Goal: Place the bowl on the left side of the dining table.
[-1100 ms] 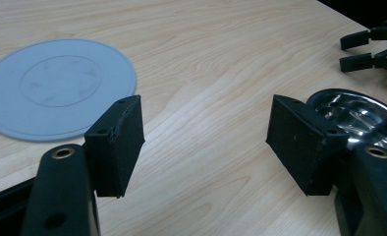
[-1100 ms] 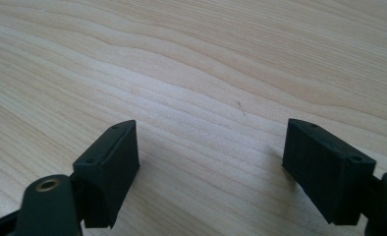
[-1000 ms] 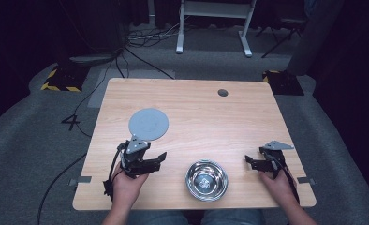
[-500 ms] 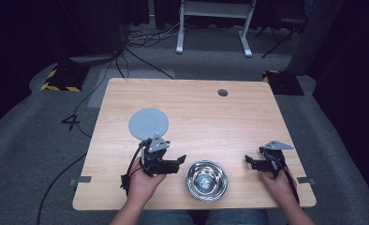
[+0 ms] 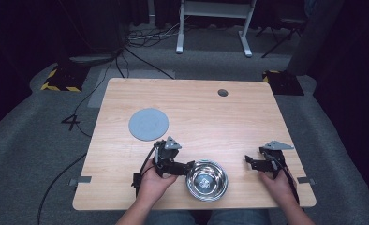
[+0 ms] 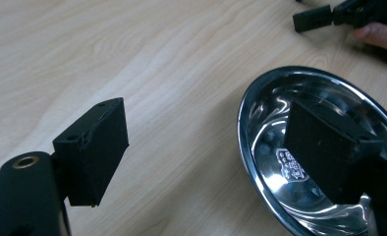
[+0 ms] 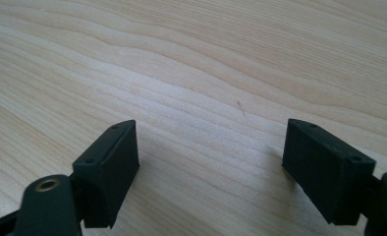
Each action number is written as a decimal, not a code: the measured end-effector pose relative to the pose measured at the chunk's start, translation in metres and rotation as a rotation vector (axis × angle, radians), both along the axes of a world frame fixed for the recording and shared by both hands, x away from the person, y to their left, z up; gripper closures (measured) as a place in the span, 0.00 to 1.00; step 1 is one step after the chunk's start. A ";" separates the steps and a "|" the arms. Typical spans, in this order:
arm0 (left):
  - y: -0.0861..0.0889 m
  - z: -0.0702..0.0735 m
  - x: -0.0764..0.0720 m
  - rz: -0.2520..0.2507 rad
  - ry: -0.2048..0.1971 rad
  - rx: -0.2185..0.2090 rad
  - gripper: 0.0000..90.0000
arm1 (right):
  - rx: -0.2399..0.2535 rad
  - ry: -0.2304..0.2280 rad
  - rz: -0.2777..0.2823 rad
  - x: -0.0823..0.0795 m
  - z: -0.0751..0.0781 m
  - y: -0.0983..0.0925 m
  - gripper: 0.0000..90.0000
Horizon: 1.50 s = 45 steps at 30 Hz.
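Left gripper (image 5: 188, 165) at the steel bowl (image 5: 207, 180), rim not gripped.
I find its jaws just widened, straddling the rim, one inside, pads clear. Bowl rests at the worktop's (image 5: 196, 112) six o'clock edge; right gripper (image 5: 248, 161) released at three o'clock of it.

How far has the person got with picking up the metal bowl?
Done: the left gripper is at the bowl, jaws just opened, one over its rim, one outside. In hand: nothing gripped; bowl sits on the table. Left: close and lift. Right gripper waits open.
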<state>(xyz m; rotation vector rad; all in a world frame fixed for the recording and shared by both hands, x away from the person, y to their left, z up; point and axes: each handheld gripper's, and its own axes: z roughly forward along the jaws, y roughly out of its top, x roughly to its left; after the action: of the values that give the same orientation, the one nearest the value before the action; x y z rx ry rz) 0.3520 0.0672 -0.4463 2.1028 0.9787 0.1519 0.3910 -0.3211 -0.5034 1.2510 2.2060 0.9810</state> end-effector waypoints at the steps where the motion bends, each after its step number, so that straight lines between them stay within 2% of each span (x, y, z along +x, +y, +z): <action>1: -0.004 -0.003 0.000 -0.007 0.011 0.020 0.26 | -0.002 -0.002 0.002 0.000 0.000 0.000 0.24; 3: -0.008 -0.007 0.002 -0.015 0.036 0.041 0.27 | -0.002 -0.002 0.002 0.000 0.000 0.000 0.24; 4: -0.008 -0.007 0.002 -0.015 0.036 0.041 0.29 | -0.001 -0.001 0.001 0.000 0.000 0.000 0.24; 5: -0.012 -0.012 0.003 -0.021 0.080 0.033 0.30 | -0.002 -0.003 0.003 0.000 0.000 0.000 0.24; 6: -0.012 -0.012 0.003 -0.021 0.080 0.033 0.31 | -0.002 -0.003 0.003 0.000 0.000 0.000 0.24; 7: -0.013 -0.014 0.004 -0.016 0.088 0.055 0.31 | -0.001 -0.001 0.001 0.000 0.000 0.000 0.24; 11: -0.018 -0.021 0.007 -0.046 0.139 0.071 0.33 | -0.002 -0.003 0.002 0.000 0.000 0.000 0.24; 13: -0.022 -0.025 0.007 -0.048 0.153 0.102 0.35 | -0.001 -0.001 0.001 0.000 0.000 0.000 0.24; 17: -0.026 -0.028 0.006 -0.063 0.153 0.148 0.38 | -0.002 -0.001 0.002 0.000 0.000 0.000 0.24; 21: -0.030 -0.032 0.005 -0.087 0.170 0.169 0.42 | -0.002 -0.001 0.002 0.000 0.000 0.000 0.24; 22: -0.031 -0.031 0.004 -0.076 0.163 0.184 0.44 | 0.000 0.000 0.000 0.000 0.000 0.000 0.24; 23: -0.032 -0.030 0.003 -0.077 0.156 0.216 0.47 | -0.002 -0.003 0.002 0.000 0.000 0.000 0.24; 25: -0.033 -0.030 0.003 -0.094 0.165 0.199 0.49 | -0.001 -0.001 0.001 0.000 0.000 0.000 0.24; 28: -0.035 -0.029 0.001 -0.088 0.152 0.212 0.54 | -0.001 -0.001 0.001 0.000 0.000 0.000 0.24; 29: -0.037 -0.030 -0.001 -0.096 0.164 0.206 0.56 | 0.000 0.000 0.000 0.000 0.000 0.000 0.24; 32: -0.039 -0.029 -0.002 -0.104 0.140 0.221 0.63 | -0.001 -0.001 0.001 0.000 0.000 0.000 0.24; 33: -0.040 -0.029 -0.004 -0.108 0.154 0.228 0.66 | -0.001 -0.001 0.001 0.000 0.000 0.000 0.24; 34: -0.040 -0.029 -0.004 -0.108 0.154 0.228 0.69 | -0.001 -0.001 0.001 0.000 0.000 0.000 0.24; 35: -0.041 -0.030 -0.004 -0.130 0.155 0.215 0.69 | -0.001 -0.001 0.001 0.000 0.000 0.000 0.24; 36: -0.042 -0.029 -0.004 -0.131 0.153 0.218 0.74 | 0.000 0.000 -0.001 0.000 0.000 0.000 0.24; 38: -0.043 -0.029 -0.005 -0.129 0.157 0.221 0.79 | -0.001 0.001 0.001 0.000 0.000 0.000 0.24; 39: -0.044 -0.029 -0.006 -0.149 0.165 0.218 0.79 | -0.002 -0.002 0.002 0.000 0.000 0.000 0.24; 40: -0.045 -0.028 -0.008 -0.129 0.156 0.240 0.82 | -0.002 -0.001 0.002 0.000 0.000 0.000 0.24; 41: -0.045 -0.028 -0.008 -0.119 0.156 0.243 0.83 | -0.001 0.000 0.001 0.000 0.000 0.000 0.24; 45: -0.044 -0.028 -0.006 -0.124 0.163 0.224 0.86 | -0.002 -0.001 0.001 0.000 0.000 0.000 0.24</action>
<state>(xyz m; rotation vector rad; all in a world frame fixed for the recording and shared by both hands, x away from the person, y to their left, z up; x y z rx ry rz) 0.3457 0.0234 -0.4744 2.4060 0.9589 0.0279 0.3911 -0.3213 -0.5034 1.2485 2.2069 0.9795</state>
